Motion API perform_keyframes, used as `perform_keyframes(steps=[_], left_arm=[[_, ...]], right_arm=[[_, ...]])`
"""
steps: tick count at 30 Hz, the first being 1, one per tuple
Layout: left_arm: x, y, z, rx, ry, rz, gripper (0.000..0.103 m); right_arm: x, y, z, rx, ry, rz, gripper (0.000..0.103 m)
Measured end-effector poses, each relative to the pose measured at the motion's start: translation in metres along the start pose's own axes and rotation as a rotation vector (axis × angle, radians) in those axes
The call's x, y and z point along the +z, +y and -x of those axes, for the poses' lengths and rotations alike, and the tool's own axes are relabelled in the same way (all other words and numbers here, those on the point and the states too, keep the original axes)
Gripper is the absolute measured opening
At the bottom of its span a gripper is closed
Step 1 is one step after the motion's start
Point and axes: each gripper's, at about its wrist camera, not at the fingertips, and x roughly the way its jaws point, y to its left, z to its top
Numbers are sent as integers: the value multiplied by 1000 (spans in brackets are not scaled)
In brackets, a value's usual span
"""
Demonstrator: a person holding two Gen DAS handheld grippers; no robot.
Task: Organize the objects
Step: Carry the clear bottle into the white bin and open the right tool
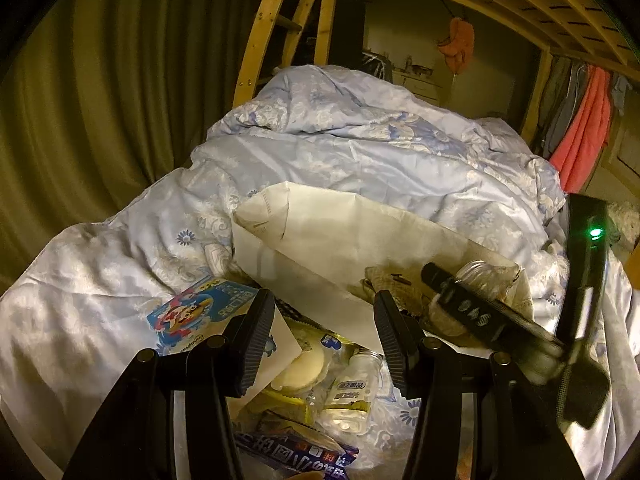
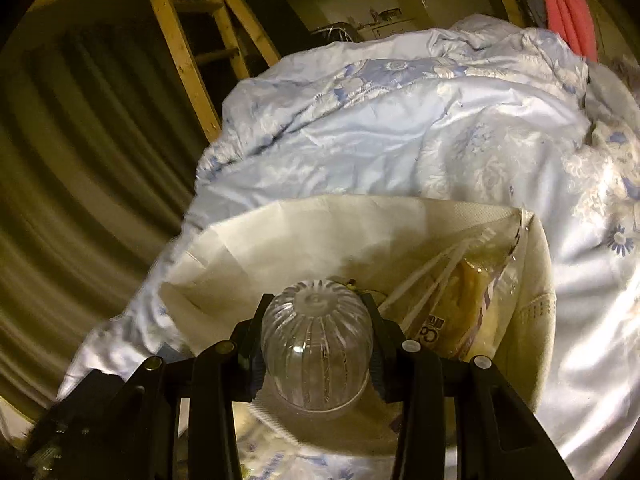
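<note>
Rumpled pale-blue quilt (image 1: 360,152) covers the bed under a wooden bunk frame (image 1: 264,28), with an olive curtain (image 1: 80,80) at nine o'clock. On the quilt a white paper bag (image 2: 304,232) lies with its mouth toward the grippers, a bread packet (image 2: 476,304) inside at its three o'clock side. The right gripper (image 2: 316,312) is closed on a clear ribbed bottle (image 2: 316,332), pads against both flanks; its long axis runs along the fingers, base pointing twelve o'clock into the bag's mouth. The left gripper (image 1: 320,340) hangs spread wide with nothing between its fingers, above loose items: a small pill bottle (image 1: 354,392) lying with cap toward twelve, a blue cartoon box (image 1: 200,312) at ten o'clock, and a blue wrapper (image 1: 292,452) at six.
</note>
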Motion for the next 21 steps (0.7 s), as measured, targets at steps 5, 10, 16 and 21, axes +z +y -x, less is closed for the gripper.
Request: perform_keyframes(steps=[5,10,16,21], left_arm=[[-1,0,-1,-5,5,-1,51],[-1,-1,-3,-12,16,-1,51],[-1,-1,-5,-11,26,6,51],[-2,0,-8,-10,44,12,51]], right_arm=[[-8,5,-11,-33,37,45,41],[-7,-1,-10,19,62,-2,41],[-9,-1,-12,75,128,-27,41],[-18,1,-15,114,206,-42,40]])
